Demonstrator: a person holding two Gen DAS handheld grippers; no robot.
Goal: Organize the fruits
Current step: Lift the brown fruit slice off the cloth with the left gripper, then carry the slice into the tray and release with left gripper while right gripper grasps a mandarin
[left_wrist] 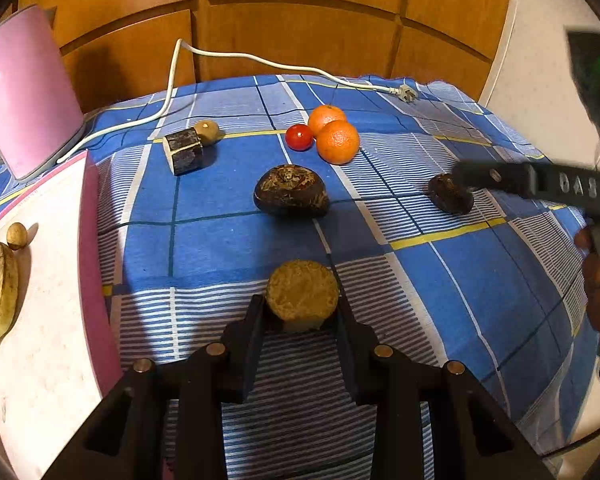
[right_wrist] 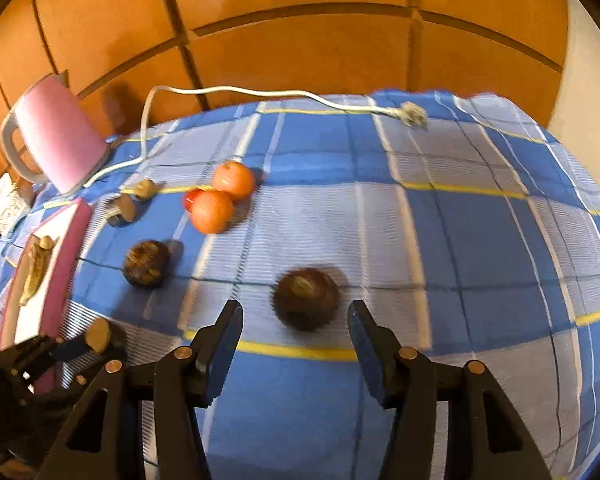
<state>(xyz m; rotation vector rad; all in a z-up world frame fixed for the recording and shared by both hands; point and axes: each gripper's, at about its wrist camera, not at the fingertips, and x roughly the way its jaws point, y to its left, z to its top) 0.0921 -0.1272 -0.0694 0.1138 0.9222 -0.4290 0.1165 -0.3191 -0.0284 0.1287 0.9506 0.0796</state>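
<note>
Left gripper (left_wrist: 302, 312) clamps a tan, rough cut fruit piece (left_wrist: 302, 290) at its flanks, low over the table (left_wrist: 440, 280). Right gripper (right_wrist: 296, 320), jaws apart, brackets the dark round fruit (right_wrist: 306, 298): probably light, firm; grasp across its middle.

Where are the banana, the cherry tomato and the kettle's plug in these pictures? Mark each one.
banana (left_wrist: 2, 300): left wrist view, middle of its yellowed peel.
cherry tomato (left_wrist: 299, 137): left wrist view, centre of its red skin.
plug (right_wrist: 414, 114): right wrist view, body of the plug at the cord's end.
</note>
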